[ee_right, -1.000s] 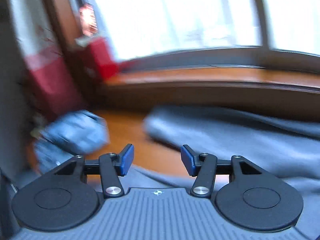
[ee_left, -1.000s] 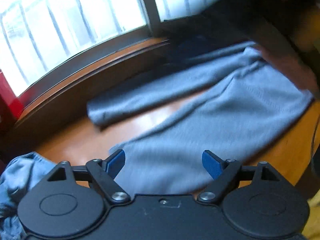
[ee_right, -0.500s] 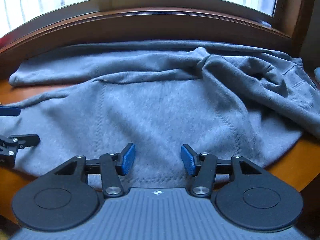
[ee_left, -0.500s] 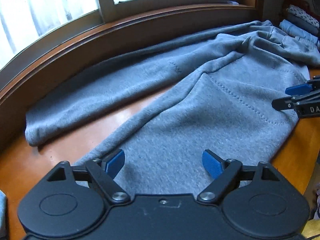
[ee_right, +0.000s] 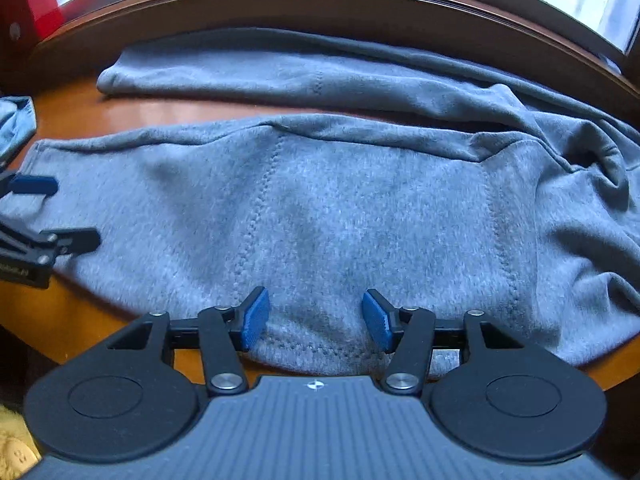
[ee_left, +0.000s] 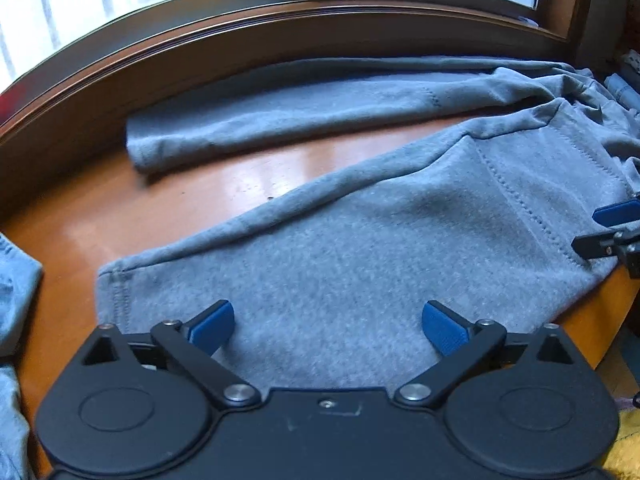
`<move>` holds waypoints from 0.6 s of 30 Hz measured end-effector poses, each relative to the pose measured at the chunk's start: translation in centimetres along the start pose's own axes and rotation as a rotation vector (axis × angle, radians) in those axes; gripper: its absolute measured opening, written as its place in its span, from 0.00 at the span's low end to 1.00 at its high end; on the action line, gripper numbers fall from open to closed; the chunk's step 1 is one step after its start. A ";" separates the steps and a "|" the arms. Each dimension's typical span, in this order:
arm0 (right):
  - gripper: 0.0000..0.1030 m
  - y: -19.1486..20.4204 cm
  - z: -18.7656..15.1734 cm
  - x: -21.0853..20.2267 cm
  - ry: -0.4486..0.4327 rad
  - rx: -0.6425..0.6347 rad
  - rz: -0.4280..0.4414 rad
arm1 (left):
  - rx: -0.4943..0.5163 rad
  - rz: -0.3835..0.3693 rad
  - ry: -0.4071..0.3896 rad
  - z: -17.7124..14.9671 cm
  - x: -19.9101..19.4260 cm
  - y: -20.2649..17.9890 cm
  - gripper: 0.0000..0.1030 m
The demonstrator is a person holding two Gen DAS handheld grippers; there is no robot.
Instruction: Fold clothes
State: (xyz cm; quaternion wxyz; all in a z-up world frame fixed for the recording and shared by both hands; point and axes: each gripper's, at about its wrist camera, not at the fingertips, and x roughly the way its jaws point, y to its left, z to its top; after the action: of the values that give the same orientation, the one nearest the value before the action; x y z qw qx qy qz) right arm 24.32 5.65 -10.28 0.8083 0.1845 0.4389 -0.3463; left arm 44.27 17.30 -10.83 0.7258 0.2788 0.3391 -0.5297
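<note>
Since the earlier frames both grippers have swung down from the window toward the near trouser leg, and the left gripper [ee_left: 327, 326] now sits lower over the cloth with its fingers spread wider; they are opening at this moment, with grey fleece under them but nothing pinched. The right gripper [ee_right: 316, 316] has its fingers about half apart, hovering over the near hem of the same leg, not clamped on it.

The grey sweatpants [ee_right: 360, 208] lie spread on the wooden bench [ee_left: 192, 200], one leg along the window sill [ee_left: 240, 40], the other nearer, with bare wood between the two.

This looks like the start of the first fold: both grippers lining up on the near leg's edge. The next move probably calls for each to pinch that edge and carry it over onto the far leg.

The near edge overhangs the bench rim slightly, which offers a way in for the fingers. A blue garment [ee_left: 16, 276] lies at the left, close to the cuff; the sill bounds the far side.
</note>
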 end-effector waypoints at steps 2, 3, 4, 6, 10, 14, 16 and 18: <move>0.55 -0.4 0.3 0.1 0.001 0.016 0.000 | -0.009 0.010 -0.004 0.0 -0.2 0.0 0.97; 0.55 -0.6 0.4 -0.1 -0.002 0.025 -0.002 | -0.015 0.017 -0.007 0.0 -0.4 -0.1 0.97; 0.55 -0.9 0.5 -0.4 -0.020 0.039 -0.006 | -0.021 0.020 -0.014 0.1 -0.6 -0.2 0.97; 0.57 -1.5 0.6 -1.0 -0.046 0.066 -0.007 | -0.036 0.018 -0.031 0.2 -1.2 -0.3 0.97; 0.59 -3.0 0.7 -1.5 -0.059 0.088 -0.021 | -0.047 0.003 -0.055 0.8 -2.2 -1.0 0.97; 0.59 -5.1 0.3 -1.9 -0.082 0.120 -0.034 | -0.014 0.019 -0.063 2.1 -2.1 -3.1 0.97; 0.59 -6.6 0.0 -2.1 -0.099 0.146 -0.028 | 0.008 0.022 -0.064 2.8 -1.9 -4.7 0.97; 0.59 -8.3 -0.6 -2.5 -0.114 0.171 -0.033 | 0.032 0.014 -0.067 3.3 -2.0 -6.5 0.97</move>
State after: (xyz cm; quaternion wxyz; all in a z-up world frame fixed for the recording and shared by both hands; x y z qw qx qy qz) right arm 17.04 1.28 -8.51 0.8075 0.2256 0.3639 -0.4058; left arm 38.29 14.05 -7.53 0.7359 0.2749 0.3037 -0.5390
